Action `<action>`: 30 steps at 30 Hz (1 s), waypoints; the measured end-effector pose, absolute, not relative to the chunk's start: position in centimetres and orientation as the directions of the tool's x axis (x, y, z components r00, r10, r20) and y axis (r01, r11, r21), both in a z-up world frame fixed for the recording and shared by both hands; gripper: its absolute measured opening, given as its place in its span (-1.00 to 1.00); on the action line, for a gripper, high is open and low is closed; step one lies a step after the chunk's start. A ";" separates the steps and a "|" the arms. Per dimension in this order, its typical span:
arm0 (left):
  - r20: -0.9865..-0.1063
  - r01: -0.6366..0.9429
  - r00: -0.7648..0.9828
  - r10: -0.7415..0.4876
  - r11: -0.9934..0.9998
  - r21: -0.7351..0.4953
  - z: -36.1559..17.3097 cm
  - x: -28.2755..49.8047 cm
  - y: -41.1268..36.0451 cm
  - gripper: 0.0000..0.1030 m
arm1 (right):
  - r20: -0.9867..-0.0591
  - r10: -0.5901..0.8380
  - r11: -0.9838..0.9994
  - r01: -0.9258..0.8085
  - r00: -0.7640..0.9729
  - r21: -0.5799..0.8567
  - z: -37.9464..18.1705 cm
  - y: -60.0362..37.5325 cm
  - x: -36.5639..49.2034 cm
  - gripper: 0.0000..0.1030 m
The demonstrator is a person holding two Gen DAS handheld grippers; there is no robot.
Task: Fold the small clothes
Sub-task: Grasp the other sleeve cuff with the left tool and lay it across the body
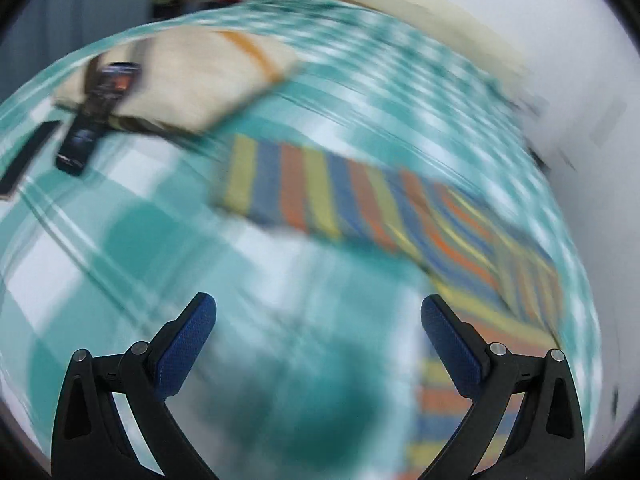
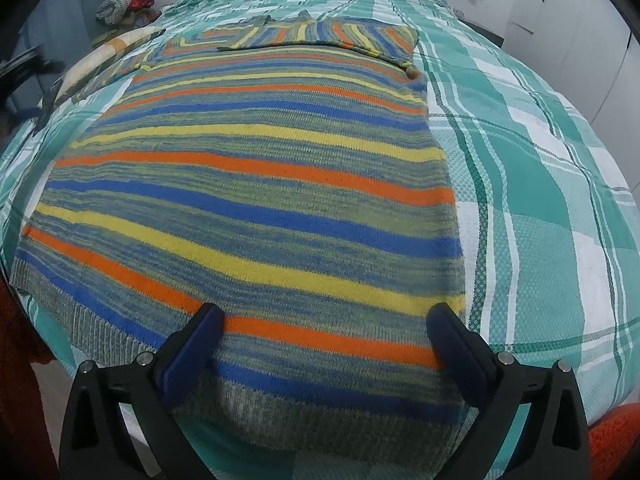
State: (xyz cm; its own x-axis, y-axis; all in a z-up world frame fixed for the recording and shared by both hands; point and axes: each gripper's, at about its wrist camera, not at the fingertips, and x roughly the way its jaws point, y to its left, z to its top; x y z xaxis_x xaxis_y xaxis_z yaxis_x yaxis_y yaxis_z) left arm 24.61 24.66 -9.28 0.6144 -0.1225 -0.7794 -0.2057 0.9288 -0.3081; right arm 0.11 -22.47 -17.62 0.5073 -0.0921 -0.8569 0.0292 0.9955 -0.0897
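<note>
While no writing reads, the striped sweater (image 2: 256,184) lies flat.

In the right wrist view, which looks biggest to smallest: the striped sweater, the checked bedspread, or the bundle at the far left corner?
1. Striped sweater, though nearness to the camera inflates it.
2. Checked bedspread, which runs past the sweater on every side, so is really larger.
3. Bundle, far away.

Left wrist view motion-blurred, right wrist view sharp, even soft light, fisheye-curved edges
</note>
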 end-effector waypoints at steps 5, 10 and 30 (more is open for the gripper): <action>-0.850 -0.303 0.525 -0.044 0.923 -0.236 -13.4 31.7 28.0 0.98 | -0.858 -0.099 0.995 0.028 0.505 -0.098 -17.7 -22.4 0.2 0.99; -0.845 -0.326 0.534 -0.028 0.916 -0.236 -14.9 34.1 28.1 0.03 | -0.858 -0.113 0.993 0.031 0.502 -0.113 -17.9 -22.1 0.4 1.00; -0.648 0.405 0.716 -0.258 0.910 0.085 -2.9 29.7 -8.9 -0.77 | -0.859 -0.100 0.995 0.029 0.501 -0.099 -17.8 -22.2 0.3 1.00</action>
State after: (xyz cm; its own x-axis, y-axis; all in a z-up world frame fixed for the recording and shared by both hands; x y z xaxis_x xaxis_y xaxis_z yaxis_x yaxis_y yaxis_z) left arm 29.72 -8.93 -2.86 0.7162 -0.2583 -0.6484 0.4051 0.9103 0.0848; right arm 0.30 -22.19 -17.81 0.5015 -0.0995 -0.8594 0.0286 0.9947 -0.0985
